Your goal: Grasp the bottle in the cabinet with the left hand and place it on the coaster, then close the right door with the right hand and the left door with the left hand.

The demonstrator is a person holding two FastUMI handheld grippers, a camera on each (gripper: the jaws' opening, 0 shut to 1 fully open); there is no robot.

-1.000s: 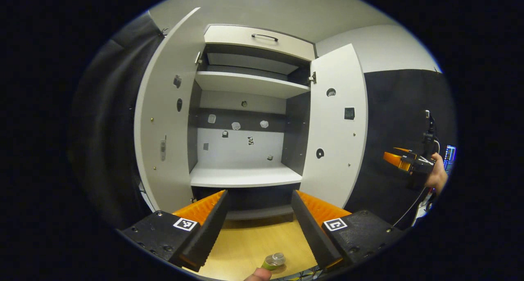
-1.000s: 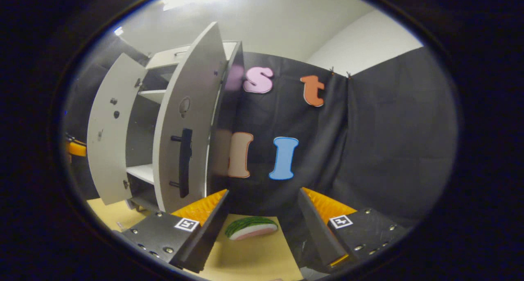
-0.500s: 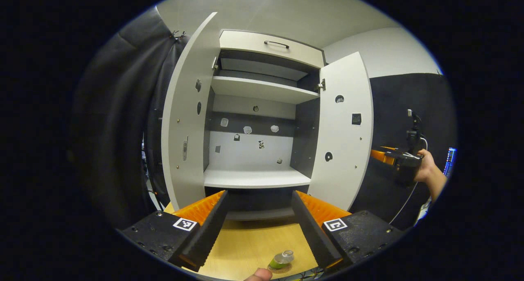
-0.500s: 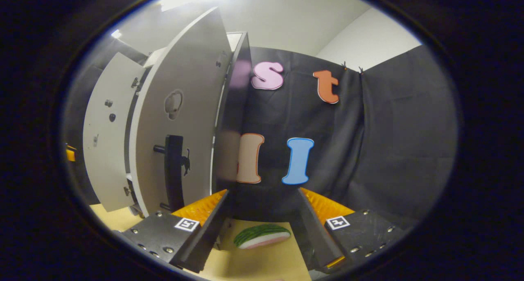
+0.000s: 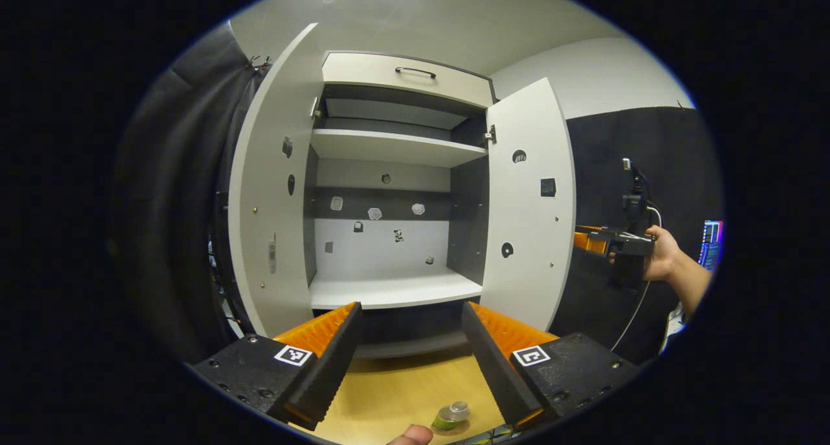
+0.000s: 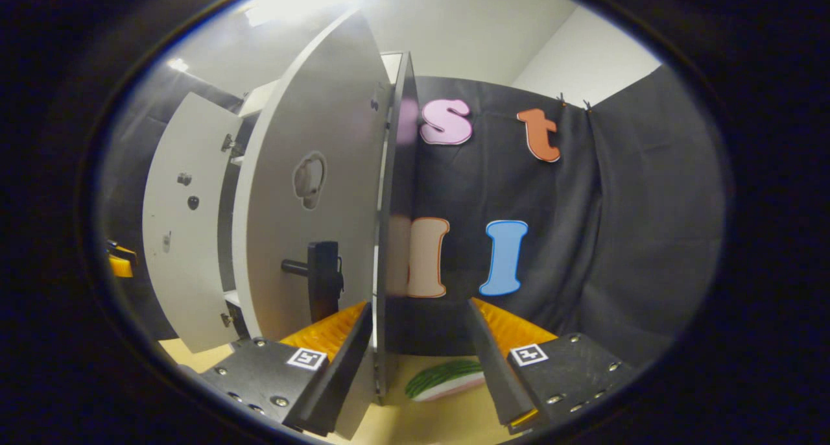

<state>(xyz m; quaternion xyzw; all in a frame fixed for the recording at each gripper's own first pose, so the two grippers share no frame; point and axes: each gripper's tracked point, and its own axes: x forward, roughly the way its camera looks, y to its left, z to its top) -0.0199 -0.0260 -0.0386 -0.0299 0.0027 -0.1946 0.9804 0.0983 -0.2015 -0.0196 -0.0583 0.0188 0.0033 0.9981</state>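
Bottle (image 5: 452,415) already on coaster (image 5: 454,426), left hand-held gripper (image 5: 410,341) open and empty. Right hand-held gripper (image 6: 418,341), open, has moved up behind right door (image 6: 311,198); closing push comes next.

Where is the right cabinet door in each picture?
Left gripper view: the right door stands open, right of the shelves.
Right gripper view: the same door fills the left middle, black handle facing us.
Shared landmark: the left door, farther left in both.
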